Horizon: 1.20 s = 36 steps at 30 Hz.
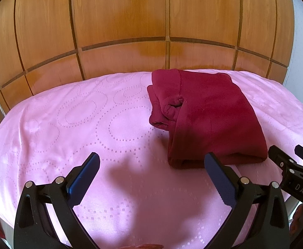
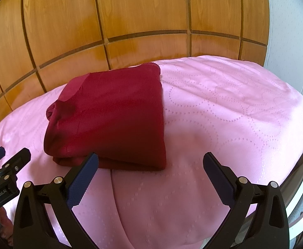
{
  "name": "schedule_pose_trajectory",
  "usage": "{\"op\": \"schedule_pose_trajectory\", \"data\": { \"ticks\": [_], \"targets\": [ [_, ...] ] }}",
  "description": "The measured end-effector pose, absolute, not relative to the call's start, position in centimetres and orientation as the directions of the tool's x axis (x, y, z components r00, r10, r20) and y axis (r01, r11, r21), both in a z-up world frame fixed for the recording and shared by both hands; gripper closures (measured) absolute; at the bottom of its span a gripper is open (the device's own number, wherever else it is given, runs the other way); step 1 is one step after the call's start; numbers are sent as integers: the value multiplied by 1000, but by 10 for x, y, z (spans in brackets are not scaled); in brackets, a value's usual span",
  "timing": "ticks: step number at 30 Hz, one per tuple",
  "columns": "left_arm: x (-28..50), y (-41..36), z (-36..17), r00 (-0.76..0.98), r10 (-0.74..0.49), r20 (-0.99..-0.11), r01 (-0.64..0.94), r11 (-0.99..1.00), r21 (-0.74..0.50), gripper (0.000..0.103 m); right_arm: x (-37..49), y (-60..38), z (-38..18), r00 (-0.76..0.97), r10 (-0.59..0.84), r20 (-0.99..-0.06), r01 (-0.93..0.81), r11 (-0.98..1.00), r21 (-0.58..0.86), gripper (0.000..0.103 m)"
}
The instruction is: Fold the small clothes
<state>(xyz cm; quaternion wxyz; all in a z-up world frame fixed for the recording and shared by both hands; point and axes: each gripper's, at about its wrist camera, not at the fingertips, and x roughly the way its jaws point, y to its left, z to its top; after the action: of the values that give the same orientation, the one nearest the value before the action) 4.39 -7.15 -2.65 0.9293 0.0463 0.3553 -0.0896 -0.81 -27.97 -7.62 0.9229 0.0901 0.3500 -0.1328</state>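
Observation:
A dark red garment lies folded into a thick rectangle on the pink sheet; it also shows in the right wrist view. My left gripper is open and empty, just short of the garment's near edge and to its left. My right gripper is open and empty, its left finger in front of the garment's near edge. The right gripper shows at the right edge of the left wrist view, and the left gripper at the left edge of the right wrist view.
The pink sheet with a dotted ring pattern covers a rounded surface. A wooden panelled wall stands directly behind it. A pale wall is at the right.

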Motion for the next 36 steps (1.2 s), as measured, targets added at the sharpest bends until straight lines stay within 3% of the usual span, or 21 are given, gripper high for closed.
{"op": "schedule_pose_trajectory", "data": {
  "ticks": [29,36],
  "targets": [
    [35,-87,-29,735,-179,-654,263,964,31,2,-2,-286,-81,705,-170,-688,299,952,71,4],
    [49,-86,-38,676,-185,-713,257,966,-8,2,1,-290,-86,695,-169,-699,299,952,67,4]
  ]
}}
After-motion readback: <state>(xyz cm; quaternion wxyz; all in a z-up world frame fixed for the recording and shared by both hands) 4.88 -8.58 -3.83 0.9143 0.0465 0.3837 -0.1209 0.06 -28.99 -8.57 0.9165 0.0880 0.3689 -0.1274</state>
